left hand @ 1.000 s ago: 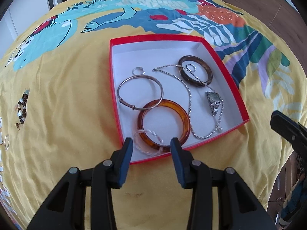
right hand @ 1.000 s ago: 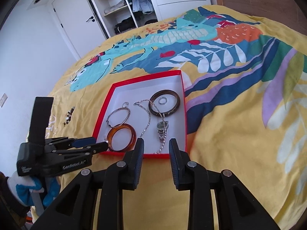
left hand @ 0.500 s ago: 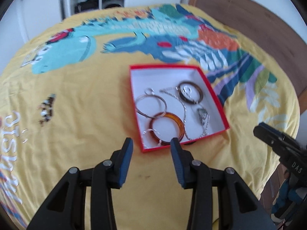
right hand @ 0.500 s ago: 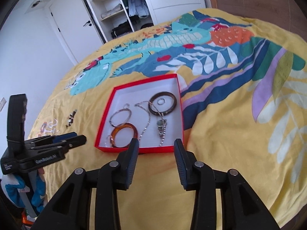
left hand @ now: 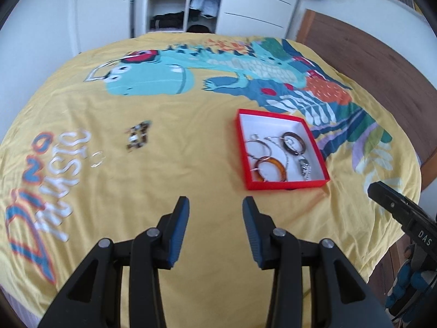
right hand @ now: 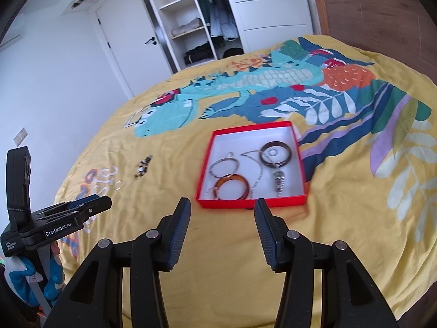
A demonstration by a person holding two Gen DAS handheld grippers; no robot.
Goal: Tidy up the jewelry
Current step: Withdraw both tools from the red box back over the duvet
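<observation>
We are pulling both tongs, the left tongs (left hand: pixel 215 205) and right tongs (right hand: pixel 222 207), back from the red box (right hand: pixel 247 202) of bangles mid-bed, both wide and empty, turning toward the beaded bracelet (left hand: pixel 138 135) lying nearer the bed's left edge.

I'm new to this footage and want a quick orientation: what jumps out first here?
A red box sits on the bright yellow dinosaur bedspread, holding an amber bangle, a dark bangle, a silver hoop and a chain. Left of it, a small beaded piece lies loose on the cover. Both claws hover open in front.
</observation>
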